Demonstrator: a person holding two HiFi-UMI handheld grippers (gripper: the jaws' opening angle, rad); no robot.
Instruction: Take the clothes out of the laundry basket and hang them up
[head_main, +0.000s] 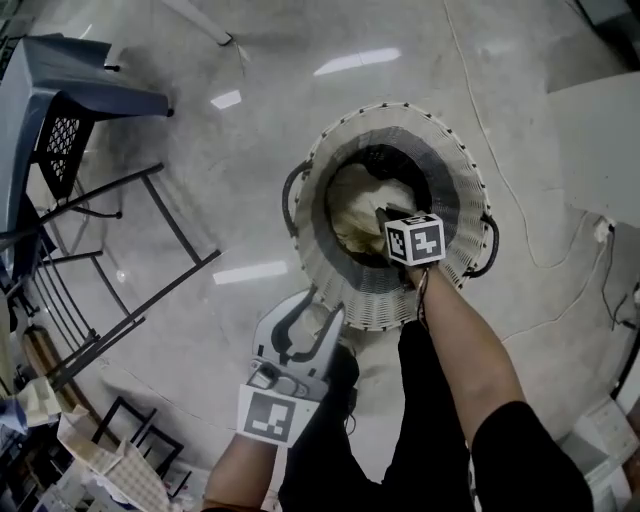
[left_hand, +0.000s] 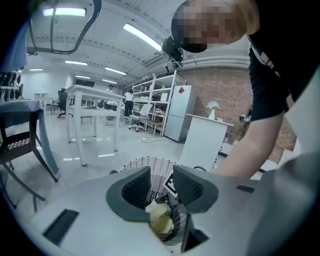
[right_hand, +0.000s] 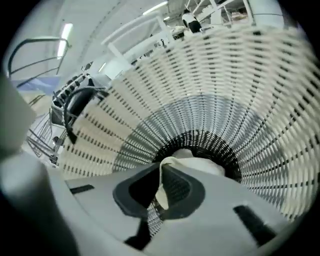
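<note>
1. The basket (head_main: 345, 275), a round woven one with a pale rim, a grey band and a black bottom, stands on the floor (head_main: 250, 130) in front of the person.
2. A cream cloth (head_main: 360, 205) lies bunched in the bottom of the basket.
3. The right claw (head_main: 385, 218) reaches down inside the basket, its marker cube below the rim.
4. In the right gripper view the right claw (right_hand: 161, 182) is closed, pinching a fold of the cloth (right_hand: 192, 157). The basket (right_hand: 225, 90) wall rises all round it.
5. The left claw (head_main: 318, 312) hangs outside the basket, just beside its near rim.
6. In the left gripper view the left claw (left_hand: 161, 187) stands open and grips nothing. Beyond its gap show the basket (left_hand: 150, 165) and the cloth (left_hand: 161, 220).
7. A black metal rack (head_main: 130, 270) stands to the left of the basket, well apart from it, with a blue chair (head_main: 60, 110) beyond the rack.
</note>
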